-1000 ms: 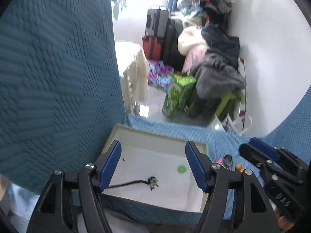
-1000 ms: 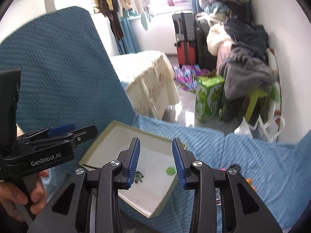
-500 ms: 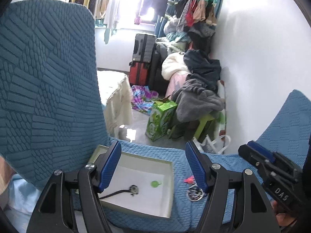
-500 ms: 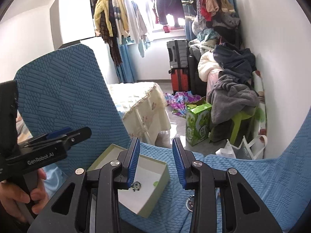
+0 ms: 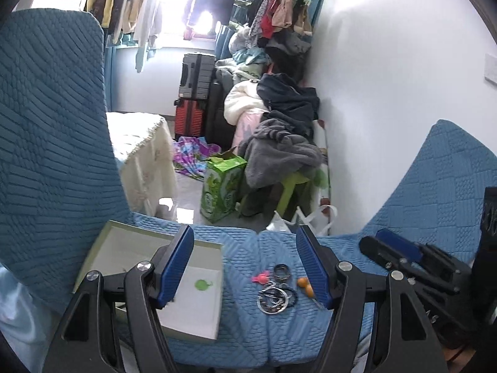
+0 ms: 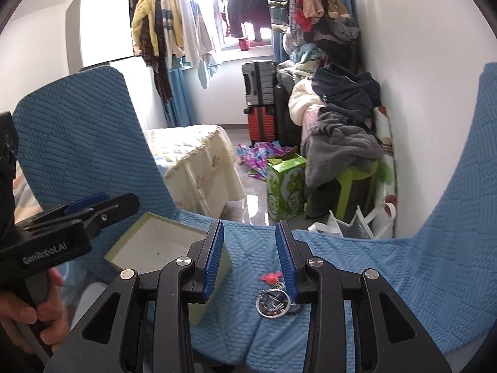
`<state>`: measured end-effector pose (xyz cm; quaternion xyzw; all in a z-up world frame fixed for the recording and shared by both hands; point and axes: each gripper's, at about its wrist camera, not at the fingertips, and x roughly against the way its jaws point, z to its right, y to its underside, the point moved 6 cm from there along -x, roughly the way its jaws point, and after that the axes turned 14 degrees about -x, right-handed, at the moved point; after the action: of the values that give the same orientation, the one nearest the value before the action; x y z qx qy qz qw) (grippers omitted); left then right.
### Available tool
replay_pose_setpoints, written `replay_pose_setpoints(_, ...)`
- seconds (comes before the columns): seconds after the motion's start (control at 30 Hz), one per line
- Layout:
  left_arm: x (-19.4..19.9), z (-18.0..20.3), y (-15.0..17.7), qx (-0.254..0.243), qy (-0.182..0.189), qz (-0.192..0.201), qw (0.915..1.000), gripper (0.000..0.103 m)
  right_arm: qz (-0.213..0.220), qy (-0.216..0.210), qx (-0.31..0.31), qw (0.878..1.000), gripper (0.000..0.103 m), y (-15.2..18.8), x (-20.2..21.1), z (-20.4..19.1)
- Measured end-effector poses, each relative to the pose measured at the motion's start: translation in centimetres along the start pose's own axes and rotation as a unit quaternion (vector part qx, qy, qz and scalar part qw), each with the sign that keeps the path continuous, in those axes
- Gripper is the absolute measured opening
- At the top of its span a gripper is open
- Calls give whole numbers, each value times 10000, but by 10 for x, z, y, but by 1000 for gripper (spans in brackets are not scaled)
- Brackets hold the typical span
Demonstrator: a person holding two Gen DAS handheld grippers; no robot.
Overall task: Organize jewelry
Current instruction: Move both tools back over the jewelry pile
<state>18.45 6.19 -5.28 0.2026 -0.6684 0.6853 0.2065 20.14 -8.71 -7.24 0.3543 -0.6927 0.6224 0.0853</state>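
Observation:
An open white box lies on the blue quilted seat, with a green piece inside; it also shows in the right wrist view. Right of it lies a jewelry pile: a pink piece, dark rings, a round silver piece and orange beads. The right wrist view shows the pink piece and silver piece. My left gripper is open and empty, above the box edge and pile. My right gripper is open and empty, held above the pile.
The blue quilted cover rises as a chair back at left and right. Beyond the seat edge are a green carton, a cream-covered table, suitcases and heaped clothes.
Both grippers have drawn back and swung right, from over the box toward the jewelry pile. The box now sits lower left and the pile has come into view. Both stay open.

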Motion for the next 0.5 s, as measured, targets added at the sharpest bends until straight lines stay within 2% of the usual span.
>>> replay_pose_setpoints(0.17,-7,21,13,-265,146,110,9995,69,-25,172,-62,9998,32,14,4,27)
replay_pose_setpoints(0.43,-38,40,42,-102,402,-129,9991,67,-209,448,-187,9986,32,44,-7,72)
replay_pose_setpoints(0.5,-52,46,52,41,588,-245,9980,67,-204,488,-213,9984,32,53,-13,81)
